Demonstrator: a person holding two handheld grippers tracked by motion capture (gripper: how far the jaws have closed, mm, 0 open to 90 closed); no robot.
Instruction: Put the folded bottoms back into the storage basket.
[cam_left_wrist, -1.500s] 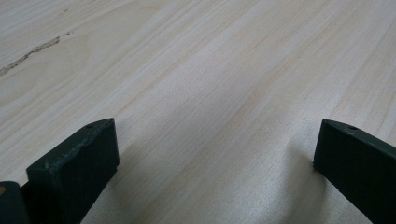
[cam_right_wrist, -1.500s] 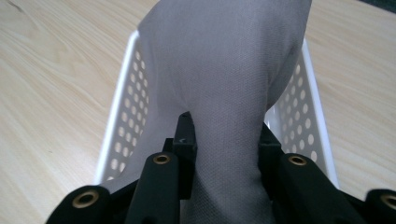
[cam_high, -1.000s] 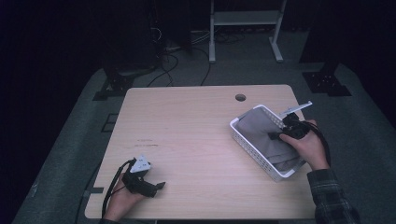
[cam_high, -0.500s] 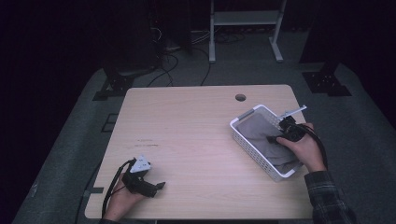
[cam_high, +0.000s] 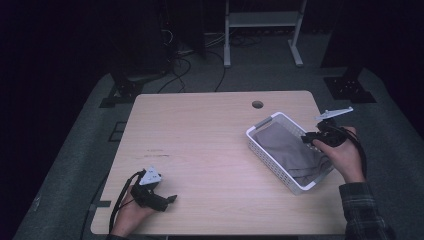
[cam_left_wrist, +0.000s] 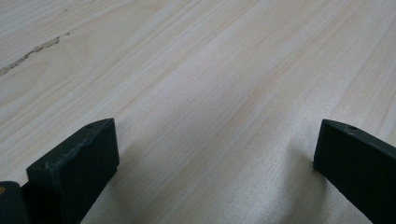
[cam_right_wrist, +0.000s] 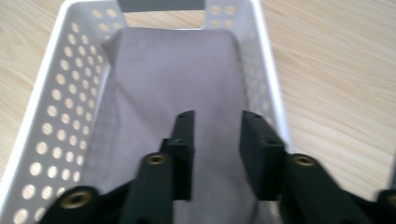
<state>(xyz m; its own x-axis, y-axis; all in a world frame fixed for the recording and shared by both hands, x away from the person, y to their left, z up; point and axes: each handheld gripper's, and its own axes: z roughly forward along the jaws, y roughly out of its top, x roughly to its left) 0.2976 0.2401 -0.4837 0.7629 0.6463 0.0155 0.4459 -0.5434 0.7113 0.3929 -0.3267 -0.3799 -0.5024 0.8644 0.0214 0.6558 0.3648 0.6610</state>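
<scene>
While the grey cloth already lies inside the white basket on the counter, the right claw hovers above it, its jaws narrow, just closing on nothing. Left claw rests wide apart; little seems left.

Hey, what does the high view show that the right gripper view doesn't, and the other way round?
High view alone: the left tool low over the table's near left corner, the cable hole, the floor beyond. Right gripper view alone: the basket's perforated walls and the right tool close up, nothing between its jaws. Both: the white basket, the grey cloth inside it, the wooden table.
</scene>
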